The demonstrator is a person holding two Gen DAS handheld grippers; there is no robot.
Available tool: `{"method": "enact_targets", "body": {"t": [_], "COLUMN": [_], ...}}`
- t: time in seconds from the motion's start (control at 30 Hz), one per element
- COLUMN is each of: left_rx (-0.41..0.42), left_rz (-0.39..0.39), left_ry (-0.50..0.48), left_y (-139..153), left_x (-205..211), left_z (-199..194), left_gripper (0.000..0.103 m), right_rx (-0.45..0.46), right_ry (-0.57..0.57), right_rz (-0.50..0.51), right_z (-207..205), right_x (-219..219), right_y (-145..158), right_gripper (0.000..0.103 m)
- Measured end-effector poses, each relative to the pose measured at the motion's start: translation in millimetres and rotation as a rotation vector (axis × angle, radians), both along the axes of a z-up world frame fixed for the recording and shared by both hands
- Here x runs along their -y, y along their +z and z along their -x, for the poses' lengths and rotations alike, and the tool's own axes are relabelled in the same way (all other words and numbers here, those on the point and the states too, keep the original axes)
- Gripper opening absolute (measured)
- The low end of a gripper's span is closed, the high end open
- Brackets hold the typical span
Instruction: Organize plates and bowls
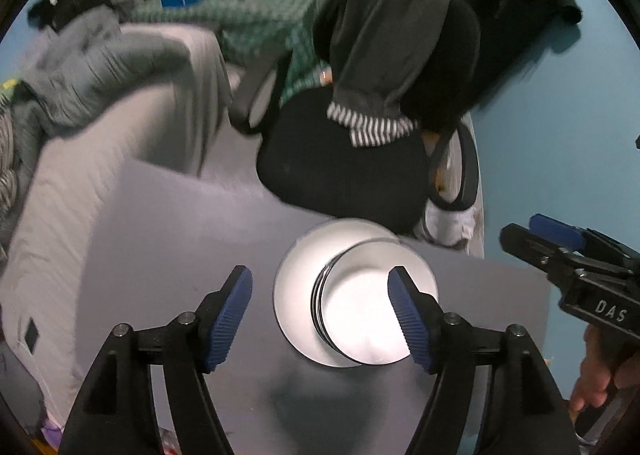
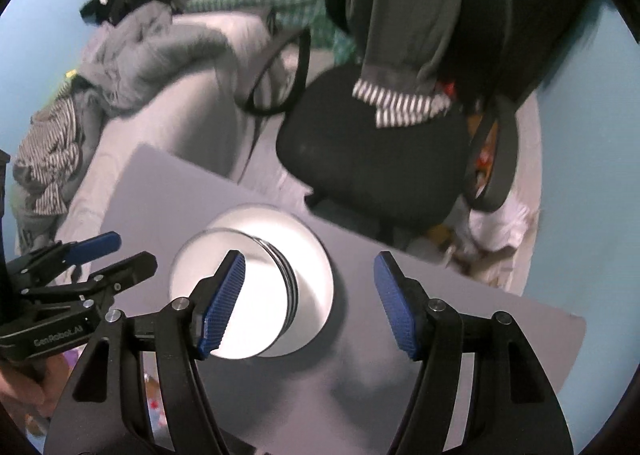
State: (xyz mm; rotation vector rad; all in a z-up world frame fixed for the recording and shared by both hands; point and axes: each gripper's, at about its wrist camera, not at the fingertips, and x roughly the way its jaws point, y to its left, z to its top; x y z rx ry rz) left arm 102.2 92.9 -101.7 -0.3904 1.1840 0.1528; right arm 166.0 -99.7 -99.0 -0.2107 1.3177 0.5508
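Observation:
A white plate (image 1: 294,295) lies on the grey table (image 1: 180,247) with a stack of white bowls (image 1: 360,319) standing on it. My left gripper (image 1: 320,315) is open above them, its right pad over the bowls' rim, holding nothing. The right gripper (image 1: 556,239) shows at the right edge, open. In the right wrist view the plate (image 2: 312,267) and bowls (image 2: 256,295) lie below my open, empty right gripper (image 2: 308,307). Its left pad is over the bowls. The left gripper (image 2: 116,251) appears at the left, open.
A black office chair (image 1: 344,167) draped with grey clothes stands just beyond the table's far edge. A bed (image 1: 80,183) with piled clothes runs along the left. A blue wall (image 1: 560,135) is at the right. The table's right edge (image 2: 576,335) is close.

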Motion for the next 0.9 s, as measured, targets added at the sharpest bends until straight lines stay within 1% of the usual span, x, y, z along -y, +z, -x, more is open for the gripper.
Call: {"method": "enact_targets", "body": {"t": [0.1, 0.23, 0.3, 0.47, 0.6, 0.77, 0.9], "left_rx": [0.046, 0.090, 0.111, 0.155, 0.171, 0.180, 0.191], "left_rz": [-0.038, -0.080, -0.094, -0.107, -0.104, -0.134, -0.123], "left_ry": [-0.006, -0.009, -0.009, -0.017, -0.029, -0.052, -0.051], "left_y": [24, 51, 65, 89, 101, 110, 116], "left_x": [5, 13, 20, 37, 53, 71, 81], "left_z": [7, 17, 22, 34, 44, 53, 63], "left_gripper": [0.079, 0.080, 0.082, 0.083, 0.083, 0.083, 0.083], "right_rx": [0.053, 0.158, 0.189, 0.212, 0.234, 0.234, 0.252], "right_ry": [-0.012, -0.024, -0.033, -0.049, -0.058, -0.085, -0.097], "right_rz": [-0.024, -0.011, -0.004, -0.028, -0.028, -0.060, -0.060], "right_z": [3, 10, 16, 32, 44, 56, 70], "right_x": [7, 18, 24, 38, 46, 60, 71], "right_y": [28, 60, 72, 96, 108, 120, 127], "right_gripper": [0.066, 0.066, 0.066, 0.066, 0.066, 0.066, 0.066]}}
